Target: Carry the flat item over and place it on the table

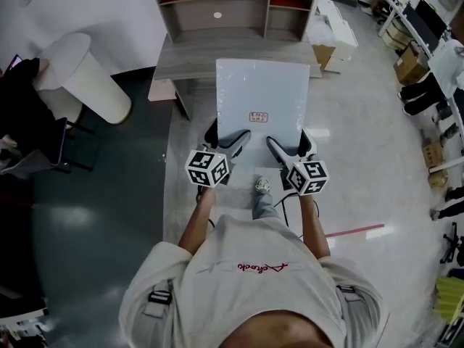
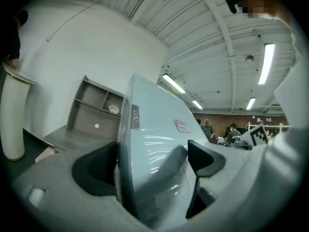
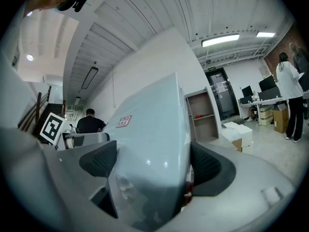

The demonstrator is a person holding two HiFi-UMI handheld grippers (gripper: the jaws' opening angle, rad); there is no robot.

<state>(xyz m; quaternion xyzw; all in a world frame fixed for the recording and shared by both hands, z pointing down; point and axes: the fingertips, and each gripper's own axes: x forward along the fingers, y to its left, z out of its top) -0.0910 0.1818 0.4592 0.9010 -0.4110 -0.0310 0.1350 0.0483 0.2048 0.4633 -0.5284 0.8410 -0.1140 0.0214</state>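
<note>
Flat panel [image 1: 261,96]: stiff, glossy, probably light but slippery; your left gripper [image 1: 226,138] and right gripper [image 1: 288,142] both clamp its edge farthest from the table [image 1: 190,56].

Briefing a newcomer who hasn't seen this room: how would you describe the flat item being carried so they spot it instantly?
Find the grey wooden table carrying a shelf unit. Before it, the left gripper and right gripper clamp the near edge of a pale blue-grey panel. It alone is flat and bears a small red-printed label.
</note>
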